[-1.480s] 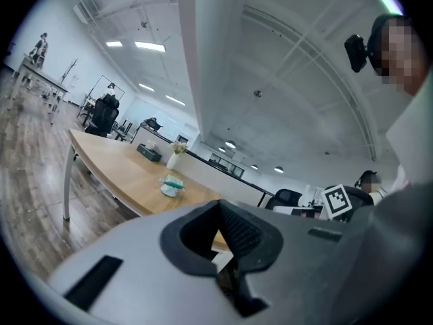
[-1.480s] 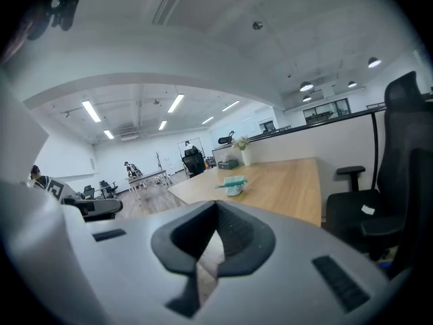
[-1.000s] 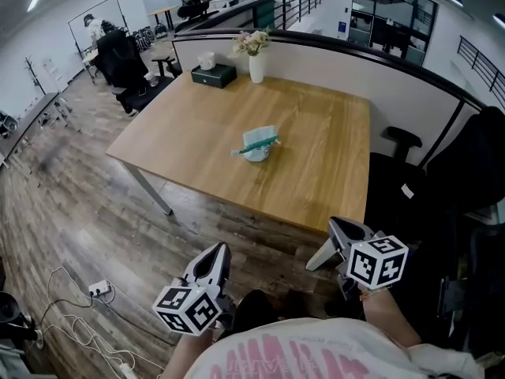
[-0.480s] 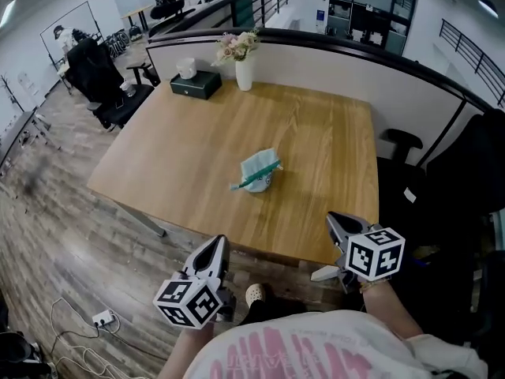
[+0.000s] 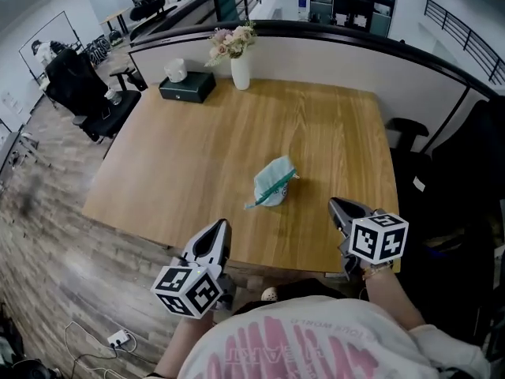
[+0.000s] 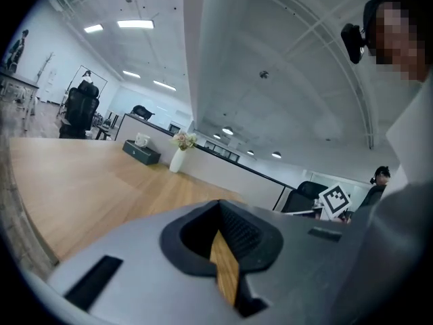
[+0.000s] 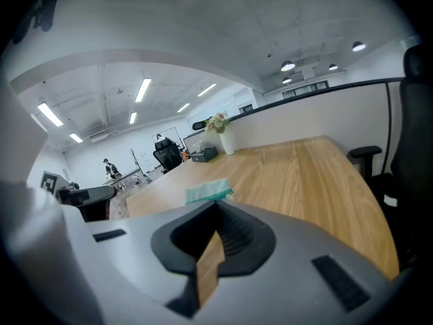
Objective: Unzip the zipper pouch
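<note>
Ahead of left tongs (image 5: 220, 227) and right tongs (image 5: 336, 206), untouched: pouch (image 5: 274, 182).

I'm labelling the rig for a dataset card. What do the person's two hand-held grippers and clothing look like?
Both the left hand-held gripper and the right hand-held gripper have smooth light-grey shells tapering to a point, with black ribbed pads inside. Each carries a white cube printed with black square markers. The person wears a white top with pink lettering.
</note>
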A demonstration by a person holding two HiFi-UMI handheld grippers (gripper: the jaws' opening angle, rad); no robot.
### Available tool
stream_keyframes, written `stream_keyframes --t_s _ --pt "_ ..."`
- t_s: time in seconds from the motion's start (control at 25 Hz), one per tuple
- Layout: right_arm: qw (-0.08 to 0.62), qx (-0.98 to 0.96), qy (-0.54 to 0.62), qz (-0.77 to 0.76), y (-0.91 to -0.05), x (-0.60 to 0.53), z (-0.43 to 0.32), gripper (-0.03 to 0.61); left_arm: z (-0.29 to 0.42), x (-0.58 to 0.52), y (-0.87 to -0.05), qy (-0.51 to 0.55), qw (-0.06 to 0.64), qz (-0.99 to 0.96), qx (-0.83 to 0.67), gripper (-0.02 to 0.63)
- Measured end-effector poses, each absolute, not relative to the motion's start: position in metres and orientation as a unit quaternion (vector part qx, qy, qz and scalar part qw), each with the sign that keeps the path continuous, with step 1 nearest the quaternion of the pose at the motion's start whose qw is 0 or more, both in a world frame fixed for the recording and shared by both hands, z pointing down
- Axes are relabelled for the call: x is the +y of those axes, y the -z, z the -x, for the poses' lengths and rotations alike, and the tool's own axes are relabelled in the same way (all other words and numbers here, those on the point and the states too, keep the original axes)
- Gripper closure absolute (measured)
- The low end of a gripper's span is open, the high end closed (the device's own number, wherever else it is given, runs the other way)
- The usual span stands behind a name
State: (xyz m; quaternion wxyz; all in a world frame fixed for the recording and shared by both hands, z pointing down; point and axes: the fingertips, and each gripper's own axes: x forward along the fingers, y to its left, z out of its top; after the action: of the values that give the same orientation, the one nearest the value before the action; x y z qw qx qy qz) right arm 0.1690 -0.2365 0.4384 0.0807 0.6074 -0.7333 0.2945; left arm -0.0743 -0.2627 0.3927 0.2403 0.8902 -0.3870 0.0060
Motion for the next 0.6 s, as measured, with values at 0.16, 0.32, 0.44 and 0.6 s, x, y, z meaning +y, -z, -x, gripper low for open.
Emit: stream_keyframes --t_s 0.16,0.32,0.44,0.6 --pt "0.084 -0.716 -0.352 -0.597 -0.474 -0.241 -0.172 0.577 0.065 -0.266 -0.419 -0.026 0.274 -0.889 -0.367 0.611" --pt "0.056 -0.699 -0.407 -0.585 -0.498 -0.260 -0.178 0.577 0.058 -0.279 -0.437 -0.039 0.293 -0.885 -0.359 0.611" --pt "0.062 -0.700 -0.424 -0.572 -0.510 -0.282 -0.182 0.577 0.055 -0.293 -0.441 -0.042 0.302 -0.881 -0.362 0.611" --pt "0.094 -0.727 -0.431 -0.526 -0.520 -0.322 -0.180 0.558 0.055 -0.310 -0.444 -0.051 0.299 -0.878 -0.371 0.611"
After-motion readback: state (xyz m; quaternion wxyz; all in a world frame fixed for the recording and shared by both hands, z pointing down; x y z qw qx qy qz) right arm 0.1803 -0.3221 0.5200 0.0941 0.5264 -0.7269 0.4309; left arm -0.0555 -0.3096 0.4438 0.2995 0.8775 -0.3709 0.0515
